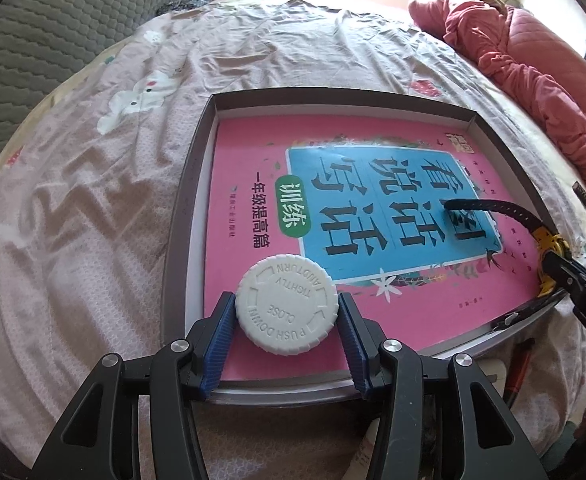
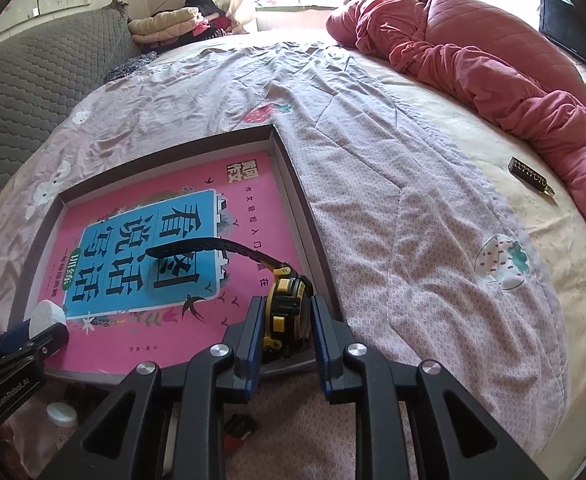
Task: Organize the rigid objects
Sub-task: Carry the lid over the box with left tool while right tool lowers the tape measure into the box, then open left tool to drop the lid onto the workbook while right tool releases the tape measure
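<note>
A shallow grey box [image 1: 189, 200] [image 2: 305, 200] lies on the bed with a pink book [image 1: 253, 160] [image 2: 133, 204] inside it. My left gripper [image 1: 287, 300] [image 2: 33, 332] is shut on a white ribbed screw cap [image 1: 287, 312] [image 2: 47, 314] over the book's near left corner. What is under the cap is hidden. A yellow and black watch [image 2: 289, 292] [image 1: 549, 240] stands on edge in the box's near right corner, its black strap [image 2: 213, 246] stretched over the book. My right gripper [image 2: 288, 300] straddles the watch, its pads close beside it without clamping it.
A bunched pink quilt [image 2: 493, 60] lines the bed's right side, with a small dark tag [image 2: 531, 176] lying near it. A grey padded headboard [image 2: 33, 80] runs along the left. Below the box's near edge lie a white-capped bottle [image 2: 61, 414] and a red item [image 2: 237, 428].
</note>
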